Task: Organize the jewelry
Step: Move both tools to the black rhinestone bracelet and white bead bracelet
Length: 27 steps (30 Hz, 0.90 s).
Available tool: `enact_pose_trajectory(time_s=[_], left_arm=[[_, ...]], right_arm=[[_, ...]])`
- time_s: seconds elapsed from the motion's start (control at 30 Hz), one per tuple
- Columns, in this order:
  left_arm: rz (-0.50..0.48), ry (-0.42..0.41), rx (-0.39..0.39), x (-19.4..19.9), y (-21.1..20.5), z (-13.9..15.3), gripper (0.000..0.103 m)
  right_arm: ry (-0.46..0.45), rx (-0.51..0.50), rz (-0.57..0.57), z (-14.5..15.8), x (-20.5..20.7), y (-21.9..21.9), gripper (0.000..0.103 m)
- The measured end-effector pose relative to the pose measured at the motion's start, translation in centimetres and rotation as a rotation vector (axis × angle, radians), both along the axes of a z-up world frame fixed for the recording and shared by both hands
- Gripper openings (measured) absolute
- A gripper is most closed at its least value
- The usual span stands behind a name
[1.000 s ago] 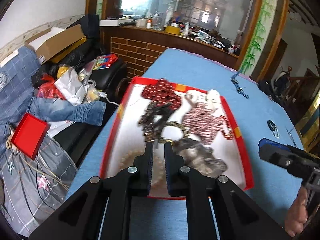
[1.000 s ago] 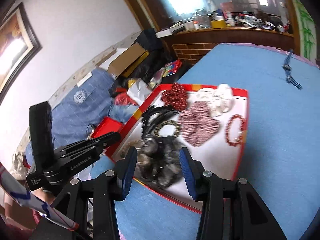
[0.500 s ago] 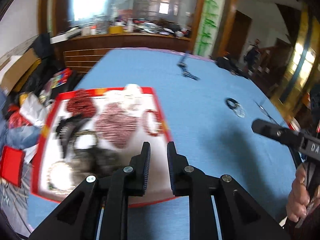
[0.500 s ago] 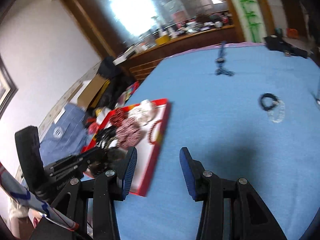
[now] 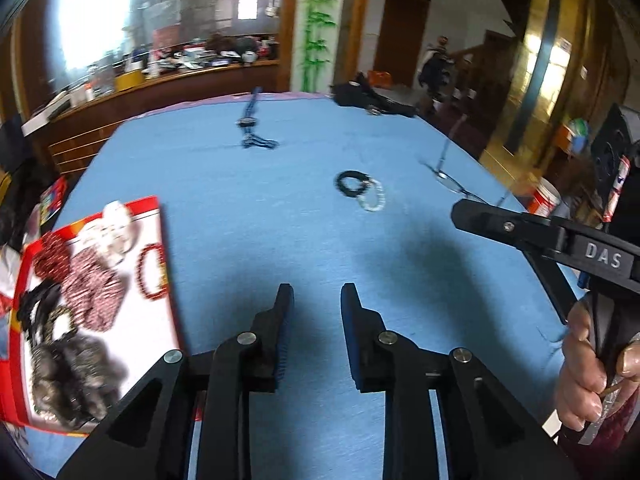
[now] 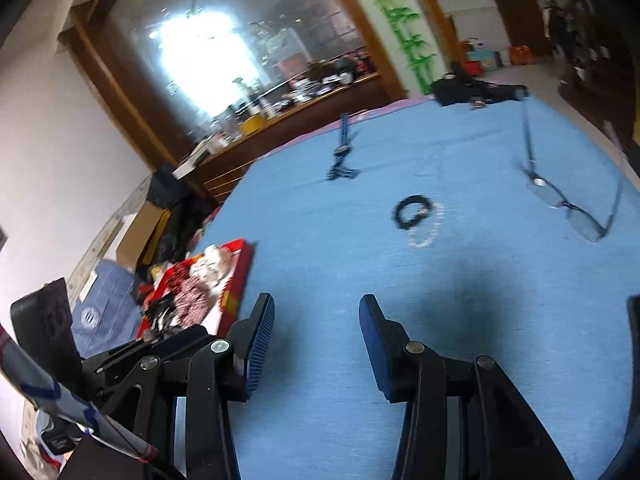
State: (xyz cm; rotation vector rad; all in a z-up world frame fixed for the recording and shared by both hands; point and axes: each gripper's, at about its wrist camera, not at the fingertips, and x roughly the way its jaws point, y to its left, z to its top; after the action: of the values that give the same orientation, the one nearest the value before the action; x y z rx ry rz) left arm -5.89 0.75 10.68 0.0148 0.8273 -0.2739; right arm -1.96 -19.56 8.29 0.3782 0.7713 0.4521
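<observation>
A red-rimmed white tray (image 5: 166, 264) (image 6: 240, 276) at the table's left holds scrunchies, a red bead bracelet (image 5: 150, 270) and other hair ties. Farther out on the blue tablecloth lie a black bracelet (image 5: 352, 183) (image 6: 412, 210) and, touching it, a clear bead bracelet (image 5: 374, 200) (image 6: 428, 230). My left gripper (image 5: 316, 300) hovers over bare cloth right of the tray, its jaws opening with nothing between them. My right gripper (image 6: 316, 310) stands open and empty over the cloth, short of the two bracelets.
A blue beaded necklace (image 5: 252, 128) (image 6: 340, 152) lies near the far edge. Eyeglasses (image 5: 452, 182) (image 6: 568, 204) rest at the right. A black bag (image 5: 372, 100) (image 6: 472, 90) sits at the far corner. A cluttered sofa lies beyond the table's left edge.
Both grippers have swung right, from over the tray to over the bare cloth facing the two bracelets. The left jaws have spread apart. The right jaws kept their width.
</observation>
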Motion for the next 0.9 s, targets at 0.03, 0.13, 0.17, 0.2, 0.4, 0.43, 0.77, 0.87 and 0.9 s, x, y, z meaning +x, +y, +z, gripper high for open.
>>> enact_pose_trajectory(time_s=[0.03, 0.13, 0.17, 0.2, 0.4, 0.43, 0.77, 0.87, 0.9], left_arm=[[-0.012, 0.003, 0.002, 0.3, -0.6, 0.0, 0.023], [-0.039, 0.01, 0.011, 1.2, -2.2, 0.0, 0.023], [-0.05, 0.017, 0.012, 1.6, -2.7, 0.0, 0.023], [-0.056, 0.023, 0.013, 1.9, -3.1, -0.1, 0.023], [-0.075, 0.045, 0.03, 4.1, -4.6, -0.3, 0.023], [-0.076, 0.049, 0.028, 4.5, -4.6, -0.4, 0.023], [-0.003, 0.122, -0.006, 9.7, -2.0, -1.0, 0.023], [0.014, 0.133, -0.022, 11.1, -1.3, -0.9, 0.023], [0.02, 0.136, -0.025, 11.7, -1.1, -0.8, 0.023]], right_arm=[[0.003, -0.003, -0.01, -0.1, 0.1, -0.4, 0.048], [0.018, -0.017, -0.048, -0.4, 0.7, -2.0, 0.048], [0.022, -0.02, -0.055, -0.5, 0.8, -2.3, 0.048], [0.029, -0.024, -0.062, -0.7, 1.1, -2.7, 0.048], [0.093, -0.074, -0.12, -1.7, 3.6, -4.4, 0.048], [0.107, -0.079, -0.13, -1.9, 4.1, -4.6, 0.048], [0.264, -0.188, -0.222, -3.9, 11.8, -5.7, 0.033], [0.291, -0.181, -0.195, -4.5, 13.9, -4.6, 0.032], [0.299, -0.176, -0.19, -4.7, 14.4, -4.2, 0.032]])
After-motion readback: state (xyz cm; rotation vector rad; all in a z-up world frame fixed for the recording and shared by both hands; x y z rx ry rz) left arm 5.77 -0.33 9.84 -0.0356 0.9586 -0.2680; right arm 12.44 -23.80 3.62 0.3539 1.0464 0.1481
